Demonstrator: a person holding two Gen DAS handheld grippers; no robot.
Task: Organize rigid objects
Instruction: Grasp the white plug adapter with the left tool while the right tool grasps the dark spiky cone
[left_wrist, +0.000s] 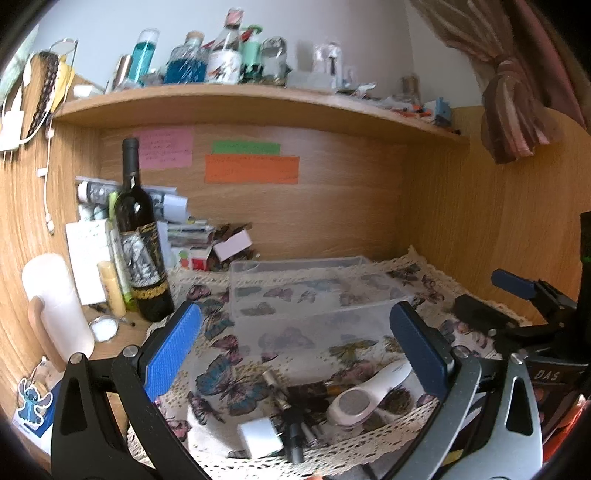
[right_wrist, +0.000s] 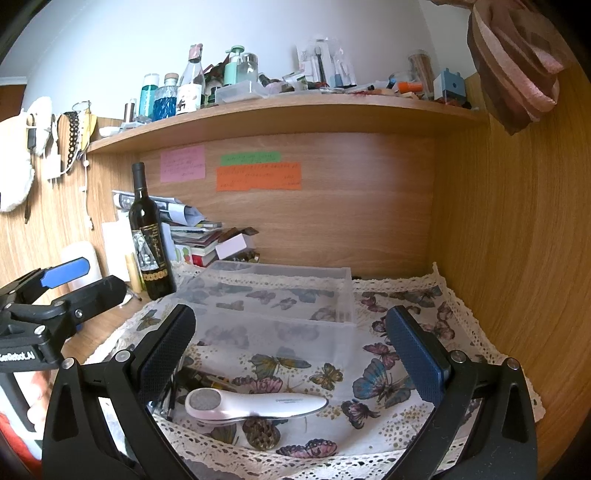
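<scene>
A clear plastic organizer box (left_wrist: 306, 291) (right_wrist: 273, 295) stands on a butterfly-print cloth (right_wrist: 388, 369) on the desk. In front of it lie a white handheld device with a grey round pad (left_wrist: 365, 395) (right_wrist: 251, 404), a white cube (left_wrist: 258, 437), dark pens and small tubes (left_wrist: 295, 424), and a round brass piece (right_wrist: 263, 435). My left gripper (left_wrist: 295, 347) is open and empty above these items. My right gripper (right_wrist: 291, 347) is open and empty above the white device. Each gripper shows at the edge of the other's view.
A dark wine bottle (left_wrist: 142, 240) (right_wrist: 149, 236) stands left of the box beside a white cup (left_wrist: 55, 306), stacked papers and books (right_wrist: 192, 229). A wooden shelf (left_wrist: 258, 99) crowded with bottles hangs above. Wooden walls close the back and right.
</scene>
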